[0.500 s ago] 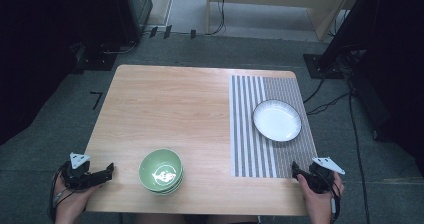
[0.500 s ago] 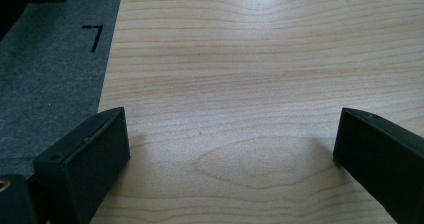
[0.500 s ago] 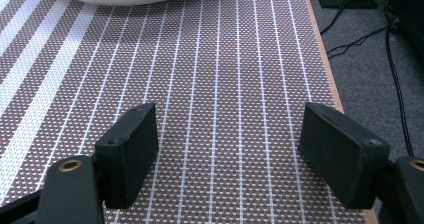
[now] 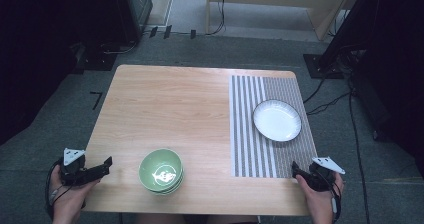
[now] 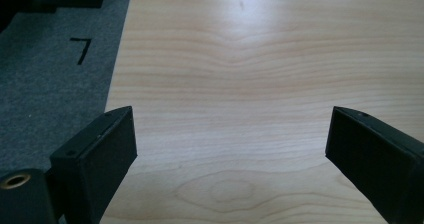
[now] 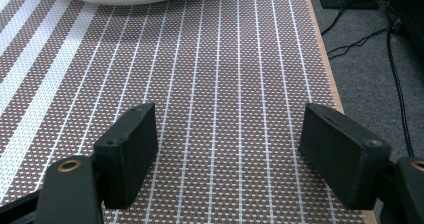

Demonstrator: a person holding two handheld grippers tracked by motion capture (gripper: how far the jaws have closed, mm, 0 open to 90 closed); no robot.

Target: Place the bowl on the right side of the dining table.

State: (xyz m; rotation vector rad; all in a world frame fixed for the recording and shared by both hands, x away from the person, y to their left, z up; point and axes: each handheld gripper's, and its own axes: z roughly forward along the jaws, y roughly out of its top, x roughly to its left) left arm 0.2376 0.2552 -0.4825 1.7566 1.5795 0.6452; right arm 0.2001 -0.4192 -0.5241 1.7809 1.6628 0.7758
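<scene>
Holding our two tools near the front corners of the worktop (image 4: pixel 165 109), we see almost nothing different from half a second ago: both hands sit in the same spots. Our left gripper (image 4: pixel 106 163) has its jaws wide open with only bare wood between them, and it sits just left of the green bowls (image 4: pixel 161 171), not touching them. Our right gripper (image 4: pixel 295 168) also has open jaws with nothing in them, low over the striped mat (image 4: pixel 250 134). The white plate (image 4: pixel 276 120) lies on that mat, a bit farther back from the right gripper. We think the work has not begun, and a reach for a bowl or the plate comes next.
</scene>
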